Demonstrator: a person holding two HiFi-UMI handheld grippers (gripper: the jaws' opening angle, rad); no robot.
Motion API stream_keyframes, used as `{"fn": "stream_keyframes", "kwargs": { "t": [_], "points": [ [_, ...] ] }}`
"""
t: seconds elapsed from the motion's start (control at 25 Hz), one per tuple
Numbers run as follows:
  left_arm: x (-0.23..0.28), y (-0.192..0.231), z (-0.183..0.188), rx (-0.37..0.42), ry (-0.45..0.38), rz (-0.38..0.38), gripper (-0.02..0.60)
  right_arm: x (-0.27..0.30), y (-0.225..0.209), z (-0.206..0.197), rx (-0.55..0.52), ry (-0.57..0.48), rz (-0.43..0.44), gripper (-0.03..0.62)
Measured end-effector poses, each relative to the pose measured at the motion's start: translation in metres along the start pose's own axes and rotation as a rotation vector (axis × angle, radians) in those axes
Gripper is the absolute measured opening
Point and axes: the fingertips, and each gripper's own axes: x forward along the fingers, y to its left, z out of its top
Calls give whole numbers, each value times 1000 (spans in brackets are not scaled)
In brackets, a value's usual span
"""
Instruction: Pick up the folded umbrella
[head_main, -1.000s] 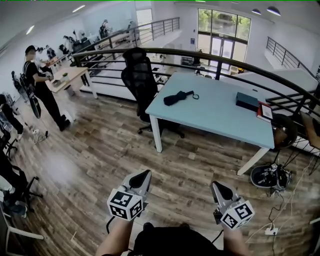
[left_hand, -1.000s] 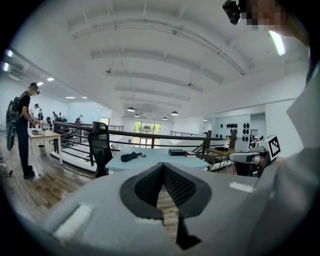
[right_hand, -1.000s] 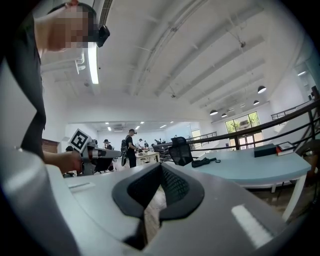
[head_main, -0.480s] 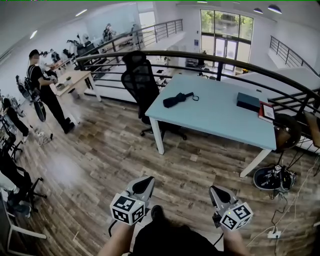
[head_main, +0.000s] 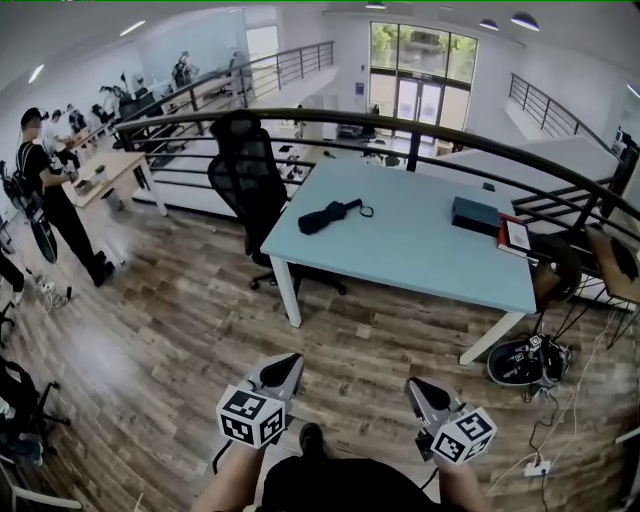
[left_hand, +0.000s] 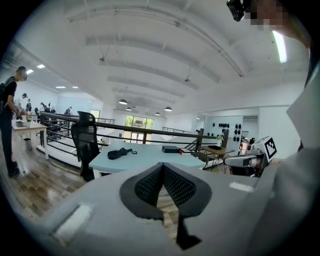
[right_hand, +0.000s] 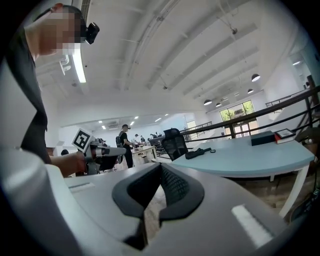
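The folded black umbrella (head_main: 330, 215) lies on the far left part of the light blue table (head_main: 420, 255), its strap loop to the right. It also shows small in the left gripper view as the umbrella (left_hand: 121, 153) and in the right gripper view as the umbrella (right_hand: 199, 152). My left gripper (head_main: 285, 368) and right gripper (head_main: 418, 390) are held low over the wooden floor, well short of the table and far from the umbrella. Both point towards the table. Both are shut with nothing between the pads, as the left gripper (left_hand: 162, 167) and right gripper (right_hand: 160, 167) show.
A black office chair (head_main: 245, 180) stands at the table's left end. A dark box (head_main: 475, 213) and a red-edged book (head_main: 512, 235) lie on its right side. A curved railing (head_main: 400, 120) runs behind. A person (head_main: 45, 190) stands far left. A bag (head_main: 520, 362) and cables lie by the right leg.
The view has advanced and swung, so the table and umbrella now sit further left and a bit closer. Both grippers moved forward with it and stayed shut.
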Motion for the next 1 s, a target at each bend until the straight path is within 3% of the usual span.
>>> {"fn": "stream_keyframes", "kwargs": {
  "t": [0.24,0.6,0.84,1.0],
  "points": [
    [47,54,25,9,-15,-73,6,62,-20,3,19,46,-70,2],
    [74,152,37,-20,-5,-76,6,191,7,23,-20,70,10,2],
    [72,193,47,-19,-18,-61,6,229,17,23,-15,92,22,2],
    [88,207,48,-25,-13,-54,6,243,1,23,0,100,18,2]
  ]
}}
